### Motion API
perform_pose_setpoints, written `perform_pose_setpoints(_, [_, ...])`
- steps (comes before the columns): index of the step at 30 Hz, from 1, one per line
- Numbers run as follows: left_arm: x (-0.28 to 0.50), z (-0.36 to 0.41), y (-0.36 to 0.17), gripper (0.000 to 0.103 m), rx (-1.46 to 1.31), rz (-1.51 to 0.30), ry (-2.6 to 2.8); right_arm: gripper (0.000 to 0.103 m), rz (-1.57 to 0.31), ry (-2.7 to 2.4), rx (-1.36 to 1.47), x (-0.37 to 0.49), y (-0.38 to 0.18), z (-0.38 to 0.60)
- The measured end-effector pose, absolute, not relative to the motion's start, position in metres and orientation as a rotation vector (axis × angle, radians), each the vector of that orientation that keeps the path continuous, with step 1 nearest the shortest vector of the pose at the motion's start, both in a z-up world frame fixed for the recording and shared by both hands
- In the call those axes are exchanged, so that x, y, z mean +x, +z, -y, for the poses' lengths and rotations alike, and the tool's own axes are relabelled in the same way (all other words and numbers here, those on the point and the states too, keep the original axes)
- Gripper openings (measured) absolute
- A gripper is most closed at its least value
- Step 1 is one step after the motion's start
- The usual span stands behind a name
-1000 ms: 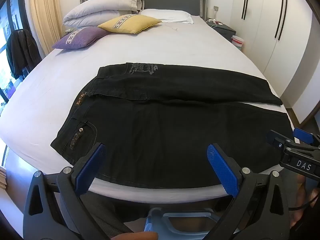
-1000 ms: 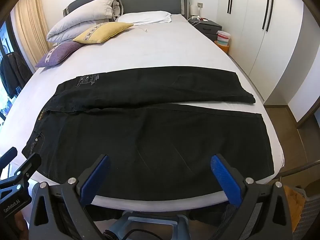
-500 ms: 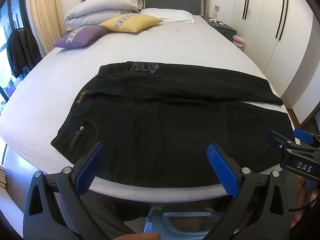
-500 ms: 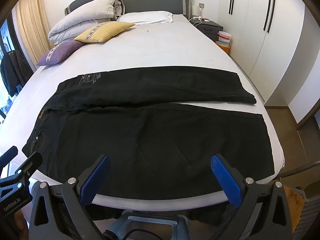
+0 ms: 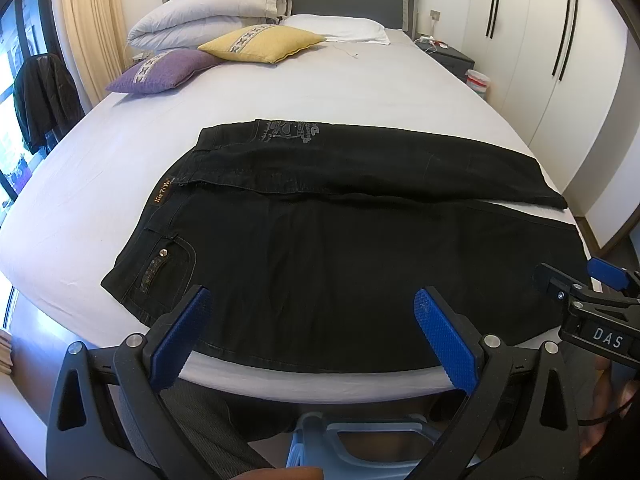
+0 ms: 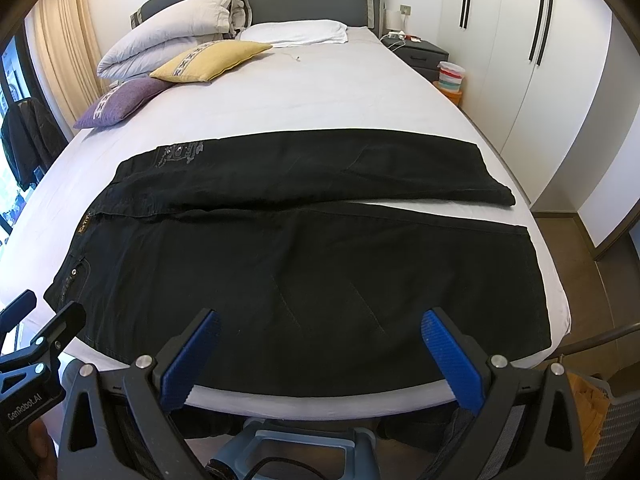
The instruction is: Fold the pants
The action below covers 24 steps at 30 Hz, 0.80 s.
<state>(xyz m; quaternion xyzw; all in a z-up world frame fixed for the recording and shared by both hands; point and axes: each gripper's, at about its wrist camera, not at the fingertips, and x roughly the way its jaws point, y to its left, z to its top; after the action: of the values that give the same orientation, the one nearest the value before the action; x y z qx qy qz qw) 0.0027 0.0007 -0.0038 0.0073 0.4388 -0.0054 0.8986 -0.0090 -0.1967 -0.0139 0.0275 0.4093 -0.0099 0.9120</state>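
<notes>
Black pants (image 5: 340, 240) lie flat across the foot of the bed, waist to the left, legs to the right; they also show in the right wrist view (image 6: 304, 256). The far leg lies apart from the near one at the hems. My left gripper (image 5: 312, 320) is open and empty, hovering over the near edge of the pants toward the waist side. My right gripper (image 6: 320, 340) is open and empty over the near edge toward the hems. Each gripper shows at the edge of the other's view.
The bed (image 5: 360, 80) has a white sheet. A purple cushion (image 5: 160, 70), a yellow cushion (image 5: 260, 42), a folded duvet and a white pillow lie near the headboard. White wardrobes (image 6: 540, 80) and a nightstand stand at the right. A dark jacket hangs at the left.
Both grippers have shifted very slightly; the view is almost the same. The pants have not moved.
</notes>
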Motion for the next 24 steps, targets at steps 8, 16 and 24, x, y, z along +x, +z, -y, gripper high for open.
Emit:
perform_pose_setpoints(8, [0.0034, -0.001, -0.0049, 0.103, 0.015, -0.909, -0.011, 0.103, -0.844, -0.021, 0.057, -0.0085, -0.0137, 0.197])
perform_pose_setpoints(16, [0.0026, -0.0009, -0.0072, 0.103, 0.015, -0.911, -0.012, 0.103, -0.847, -0.02, 0.055, -0.0089, -0.0163, 0.194])
perform_pose_setpoints(24, [0.002, -0.0009, -0.0097, 0.103, 0.015, -0.912, -0.011, 0.103, -0.848, -0.02, 0.055, -0.0088, -0.0162, 0.194])
